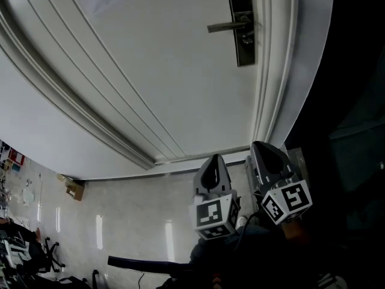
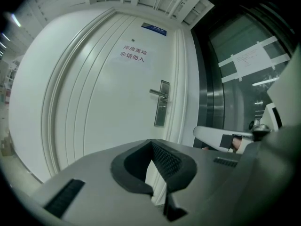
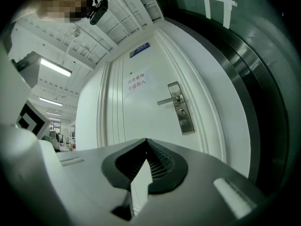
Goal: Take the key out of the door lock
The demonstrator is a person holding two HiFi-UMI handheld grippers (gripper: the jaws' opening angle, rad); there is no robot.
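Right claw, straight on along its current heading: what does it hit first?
Probably the white door, on its flat panel just left of the lever handle; nothing shows between the right claw and it. The lock plate sits right of that line. Depth is unclear.

Held low, side by side at near right: grey plastic left gripper (image 1: 213, 164) and grey plastic right gripper (image 1: 264, 153), both aimed far, jaws closed tip to tip, empty.
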